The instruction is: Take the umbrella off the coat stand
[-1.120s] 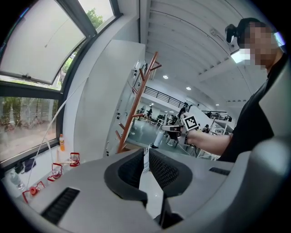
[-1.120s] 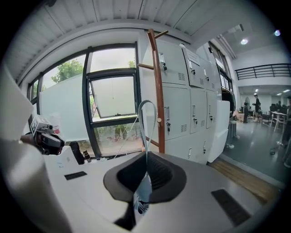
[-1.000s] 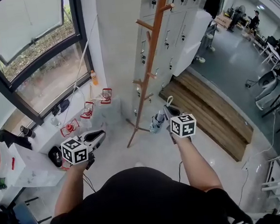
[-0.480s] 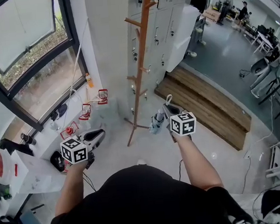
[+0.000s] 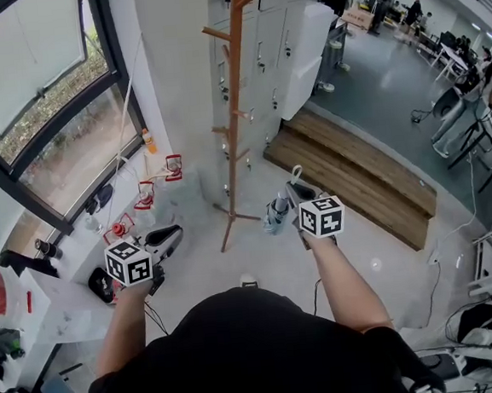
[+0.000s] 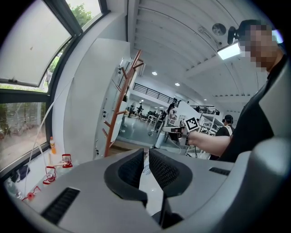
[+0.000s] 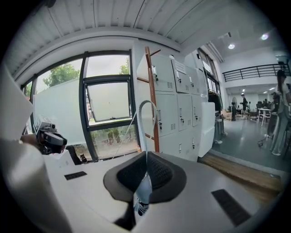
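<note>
**Umbrella clear of the stand, hanging by its strap alone**

Our main worry is the hold. The right gripper has only the thin white loop strap of the small folded pale-blue umbrella. A swing or jerk could pull that strap through the pads, and we judge the umbrella would then drop to the grey floor.

The jaws are pressed together on the strap. The loop stands up above the fingertips, and the umbrella's body hangs just below them.

The umbrella is off the tall orange-brown wooden coat stand, which is well apart from it, ahead and to its left.

Our left gripper is open by a narrow slit and grips nothing.
</note>
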The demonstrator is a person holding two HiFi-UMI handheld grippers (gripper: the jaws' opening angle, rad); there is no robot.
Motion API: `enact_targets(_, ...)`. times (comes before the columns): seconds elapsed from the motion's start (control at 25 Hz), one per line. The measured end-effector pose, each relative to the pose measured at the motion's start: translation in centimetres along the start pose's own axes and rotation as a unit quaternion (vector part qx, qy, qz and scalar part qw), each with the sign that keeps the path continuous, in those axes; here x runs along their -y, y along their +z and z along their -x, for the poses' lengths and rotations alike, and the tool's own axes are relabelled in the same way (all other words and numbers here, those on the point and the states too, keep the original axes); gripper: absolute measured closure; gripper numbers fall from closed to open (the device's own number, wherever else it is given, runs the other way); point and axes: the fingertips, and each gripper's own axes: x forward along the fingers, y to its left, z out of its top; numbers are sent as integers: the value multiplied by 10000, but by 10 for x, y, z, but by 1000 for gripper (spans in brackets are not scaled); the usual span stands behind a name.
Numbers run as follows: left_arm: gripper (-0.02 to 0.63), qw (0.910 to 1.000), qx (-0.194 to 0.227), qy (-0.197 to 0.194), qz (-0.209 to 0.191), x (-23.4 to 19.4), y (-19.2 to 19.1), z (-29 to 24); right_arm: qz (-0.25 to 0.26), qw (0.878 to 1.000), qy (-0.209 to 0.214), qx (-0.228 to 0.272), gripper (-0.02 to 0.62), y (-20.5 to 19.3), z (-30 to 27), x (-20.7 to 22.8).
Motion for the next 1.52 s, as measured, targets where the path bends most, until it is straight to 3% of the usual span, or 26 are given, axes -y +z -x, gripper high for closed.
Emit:
enact_targets(0.48,563,9992,-20,-280,-283,42,1,-11,-52,9998,-157,74,581,-16,50,6)
enact_targets(1.0,565,9962,644,-78,-579,61,41,-22,-64,9994,-291,148,581,-16,85,19)
enact_targets(1.52,565,9952,705,11,-683,61,41,-32,-92,9991,-364,179,581,-22,92,20)
